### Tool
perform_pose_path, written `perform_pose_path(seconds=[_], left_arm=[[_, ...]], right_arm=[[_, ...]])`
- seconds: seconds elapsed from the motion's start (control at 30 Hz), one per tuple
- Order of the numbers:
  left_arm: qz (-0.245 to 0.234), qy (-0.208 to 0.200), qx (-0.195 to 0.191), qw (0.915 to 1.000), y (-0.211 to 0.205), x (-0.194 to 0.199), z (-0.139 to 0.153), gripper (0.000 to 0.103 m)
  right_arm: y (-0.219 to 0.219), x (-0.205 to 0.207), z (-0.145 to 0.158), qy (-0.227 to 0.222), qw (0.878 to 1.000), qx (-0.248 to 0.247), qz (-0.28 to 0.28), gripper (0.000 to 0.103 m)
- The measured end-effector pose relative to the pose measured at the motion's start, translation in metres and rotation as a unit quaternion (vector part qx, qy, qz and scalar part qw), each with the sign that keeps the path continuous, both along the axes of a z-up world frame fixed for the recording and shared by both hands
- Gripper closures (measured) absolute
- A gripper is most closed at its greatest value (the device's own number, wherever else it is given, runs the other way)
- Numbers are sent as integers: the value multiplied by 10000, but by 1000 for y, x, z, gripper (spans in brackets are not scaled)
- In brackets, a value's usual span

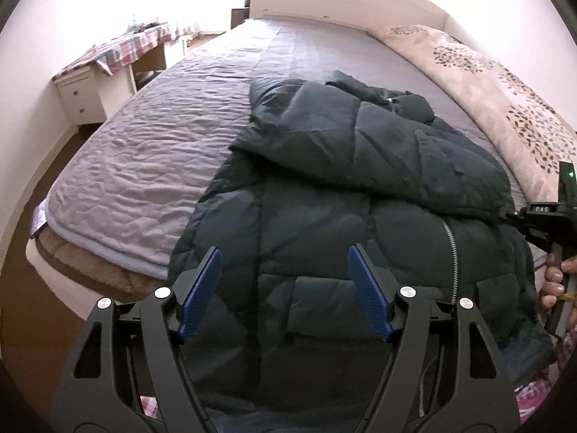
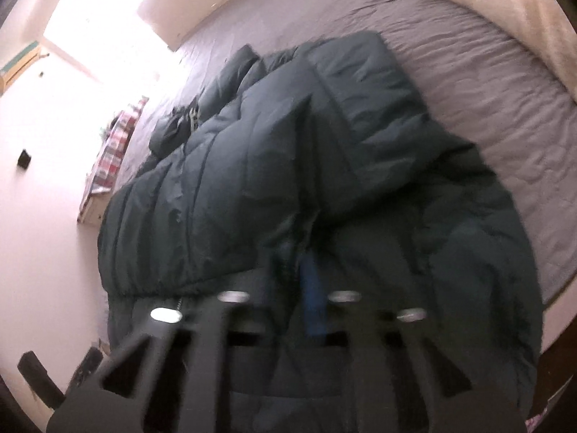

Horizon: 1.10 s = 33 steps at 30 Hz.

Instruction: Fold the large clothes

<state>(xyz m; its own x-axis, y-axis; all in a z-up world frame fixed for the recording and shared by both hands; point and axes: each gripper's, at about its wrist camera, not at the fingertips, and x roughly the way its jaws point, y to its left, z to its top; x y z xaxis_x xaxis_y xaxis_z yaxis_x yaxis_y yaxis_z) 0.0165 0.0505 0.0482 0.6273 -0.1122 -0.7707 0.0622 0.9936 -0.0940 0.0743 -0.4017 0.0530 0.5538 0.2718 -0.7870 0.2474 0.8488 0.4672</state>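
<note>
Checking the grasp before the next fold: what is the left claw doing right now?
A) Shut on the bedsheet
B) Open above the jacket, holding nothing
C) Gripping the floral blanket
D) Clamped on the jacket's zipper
B: the left claw has its blue pads spread apart over the dark puffer jacket, with nothing between them.

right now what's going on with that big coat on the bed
A person with a gripper in each hand is folding a dark puffer jacket on the bed. The right gripper is shut on the jacket's fabric, with one sleeve already laid across the body. The left gripper hovers open above the hem.
</note>
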Motion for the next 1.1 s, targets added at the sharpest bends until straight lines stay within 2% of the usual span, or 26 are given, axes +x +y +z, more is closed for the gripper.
perform_pose_path(seconds=[0.1, 0.3, 0.5, 0.63, 0.8, 1.1], left_arm=[[105, 26, 77, 9999, 7, -1, -2, 32], [301, 193, 78, 9993, 22, -2, -10, 32], [385, 184, 210, 9989, 34, -5, -11, 32], [599, 176, 256, 9977, 53, -9, -8, 31], [770, 277, 353, 9960, 78, -18, -6, 27], [555, 892, -83, 9944, 100, -43, -17, 27]], right_arm=[[2, -1, -1, 23, 9995, -309, 26, 97], [3, 4, -13, 308, 9982, -505, 121, 93], [-4, -5, -11, 220, 9988, -408, 160, 90], [-7, -11, -8, 258, 9993, -268, 106, 72], [-8, -24, 2, 183, 9976, -601, 305, 70], [-16, -73, 14, 143, 9908, -1112, 761, 61]])
